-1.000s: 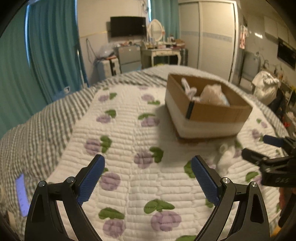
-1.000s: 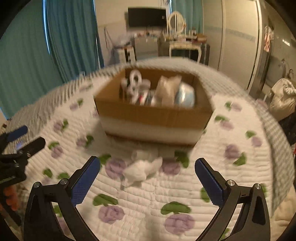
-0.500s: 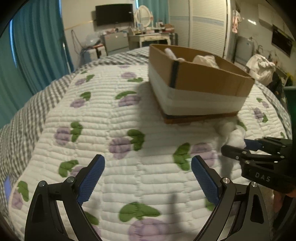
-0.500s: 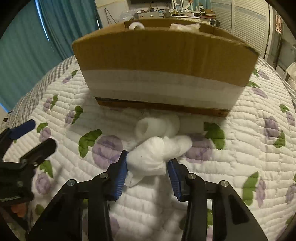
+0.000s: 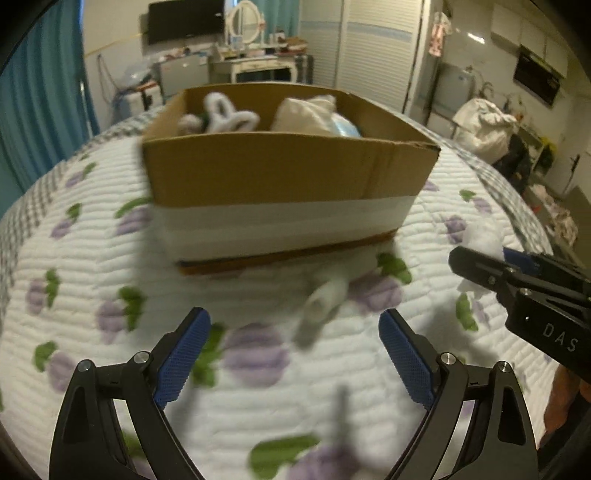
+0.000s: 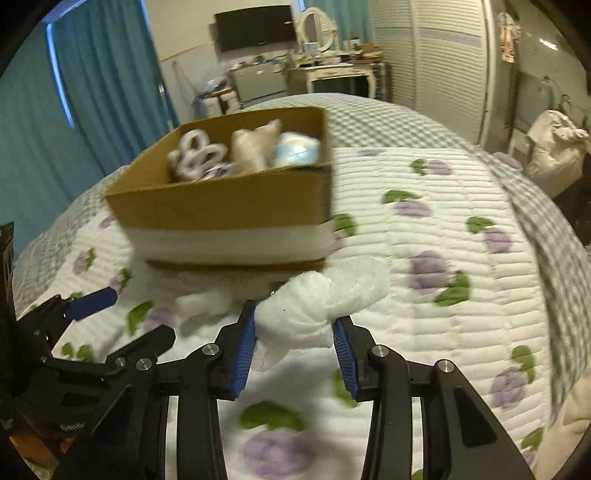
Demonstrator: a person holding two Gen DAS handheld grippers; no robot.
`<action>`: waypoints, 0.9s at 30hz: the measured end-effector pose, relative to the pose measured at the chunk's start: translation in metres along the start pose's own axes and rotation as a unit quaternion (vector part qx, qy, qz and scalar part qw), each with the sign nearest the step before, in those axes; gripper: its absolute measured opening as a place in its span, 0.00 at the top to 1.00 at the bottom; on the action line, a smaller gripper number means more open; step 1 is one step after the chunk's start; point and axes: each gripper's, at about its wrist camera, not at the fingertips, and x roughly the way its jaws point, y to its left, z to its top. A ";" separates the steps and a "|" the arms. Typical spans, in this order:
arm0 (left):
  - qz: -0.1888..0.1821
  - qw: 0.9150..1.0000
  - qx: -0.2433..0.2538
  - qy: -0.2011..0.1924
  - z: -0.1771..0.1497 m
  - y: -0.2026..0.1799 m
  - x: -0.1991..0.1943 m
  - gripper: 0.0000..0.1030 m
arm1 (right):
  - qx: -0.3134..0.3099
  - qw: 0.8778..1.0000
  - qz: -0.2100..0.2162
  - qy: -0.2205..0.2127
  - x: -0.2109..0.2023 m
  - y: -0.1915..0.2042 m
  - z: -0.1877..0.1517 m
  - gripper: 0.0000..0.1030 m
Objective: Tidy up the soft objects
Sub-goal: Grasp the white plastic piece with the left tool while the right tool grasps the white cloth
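"DAS" — on the right gripper (image 5: pixel 517 273) body.

Teal curtains (image 6: pixel 103 92), a wall television (image 6: pixel 255 26), a white wardrobe (image 6: pixel 443 62) and a dressing table (image 6: pixel 332 74) surround the bed.

A white fluffy bundle (image 6: pixel 314 306), knotted and lumpy, sits pinched between the blue pads of the right gripper (image 6: pixel 294 339), with a thin tail hanging below. A second white soft piece (image 5: pixel 325 299), roll-shaped and blurred, lies on the quilt (image 5: pixel 92 258) just in front of the box (image 5: pixel 280 177). The box is open cardboard with a white band round its lower half. Inside it lie white looped items (image 6: pixel 195 153), a cream pouch (image 6: pixel 255 147) standing upright, and a pale blue packet (image 6: pixel 299 149) at the right.
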 end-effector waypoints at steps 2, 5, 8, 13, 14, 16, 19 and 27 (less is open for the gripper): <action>-0.003 1.000 0.007 0.010 0.006 -0.008 0.013 0.30 | 0.003 1.000 -0.003 0.000 0.010 -0.009 0.005 0.62; -0.019 1.000 0.003 0.022 0.013 -0.014 0.033 0.36 | 0.009 1.000 -0.005 0.001 0.022 -0.021 0.013 0.62; -0.027 0.999 0.009 0.030 0.017 -0.018 0.049 0.51 | 0.011 1.000 -0.001 0.003 0.035 -0.023 0.015 0.62; -0.028 0.999 0.016 0.031 0.013 -0.018 0.053 0.67 | 0.011 1.000 0.003 0.015 0.046 -0.025 0.010 0.62; -0.026 0.999 0.015 0.029 0.012 -0.017 0.051 0.69 | 0.011 1.000 0.002 0.016 0.047 -0.026 0.009 0.62; -0.025 0.999 0.010 0.029 0.011 -0.014 0.045 0.73 | 0.014 1.000 0.002 0.015 0.044 -0.027 0.009 0.62; -0.025 0.999 0.010 0.026 0.009 -0.012 0.030 0.73 | 0.016 1.000 0.004 0.007 0.033 -0.024 0.009 0.62; -0.015 1.000 0.026 -0.009 0.007 -0.014 -0.033 0.73 | 0.006 0.999 0.007 -0.033 -0.025 -0.004 0.020 0.62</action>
